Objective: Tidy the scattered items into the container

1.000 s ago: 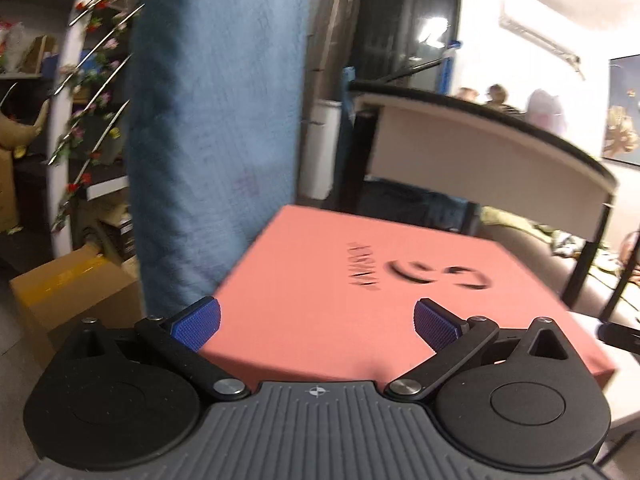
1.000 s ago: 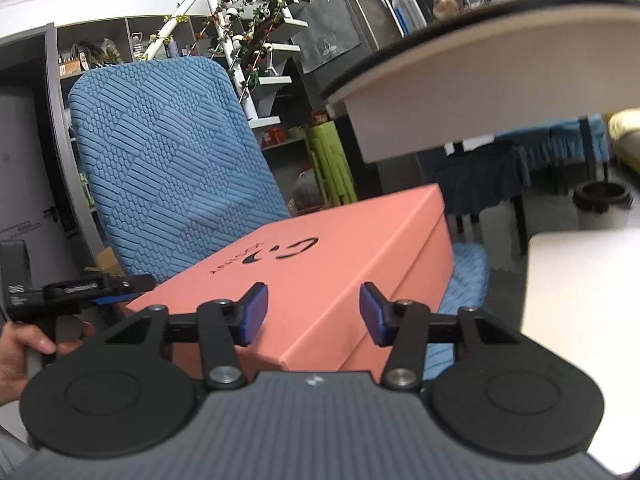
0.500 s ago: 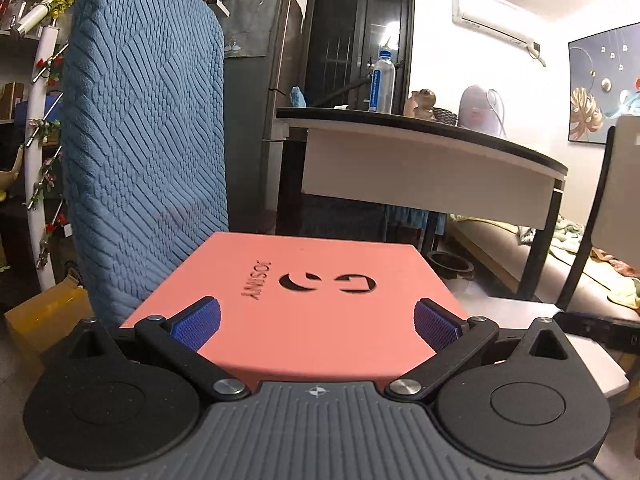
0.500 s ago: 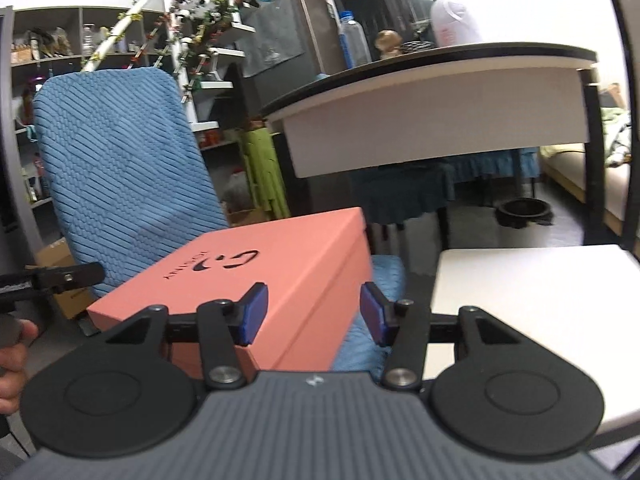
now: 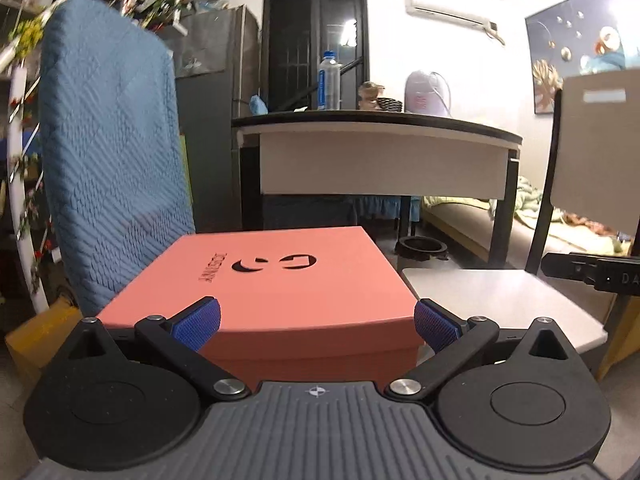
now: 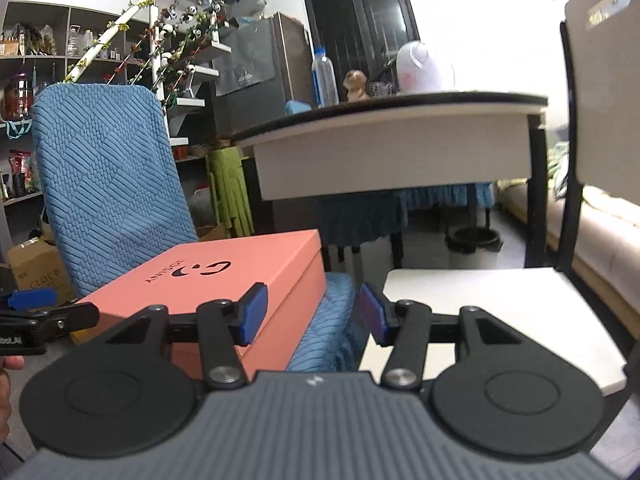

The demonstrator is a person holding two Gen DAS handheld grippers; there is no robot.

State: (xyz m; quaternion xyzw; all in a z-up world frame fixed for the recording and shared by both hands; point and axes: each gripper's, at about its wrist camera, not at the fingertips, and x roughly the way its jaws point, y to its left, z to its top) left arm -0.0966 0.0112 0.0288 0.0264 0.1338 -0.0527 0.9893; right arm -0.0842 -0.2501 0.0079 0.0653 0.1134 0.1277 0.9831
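Note:
A closed salmon-pink box [image 5: 276, 280] [image 6: 224, 280] with a black logo on its lid rests on the seat of a blue quilted chair [image 5: 112, 168] [image 6: 104, 176]. My left gripper [image 5: 316, 326] is open, its blue pads spread about as wide as the box's near end, close in front of it. My right gripper [image 6: 310, 314] is open too, nothing between its pads, off the box's right front corner over the chair seat. The left gripper's body [image 6: 40, 320] shows at the left of the right wrist view. No scattered items show.
A white chair [image 5: 500, 300] [image 6: 492, 312] stands right of the blue one, its backrest [image 6: 604, 92] at far right. Behind is a black-topped table [image 5: 376, 152] with a water bottle [image 5: 329, 80] and small things. Shelves [image 6: 40, 80], a cardboard box [image 5: 36, 332] at left.
Both grippers have drawn back and levelled, so the pink box looks smaller and further off. The white chair seat has come into fuller view. The jaws have stayed as they were.

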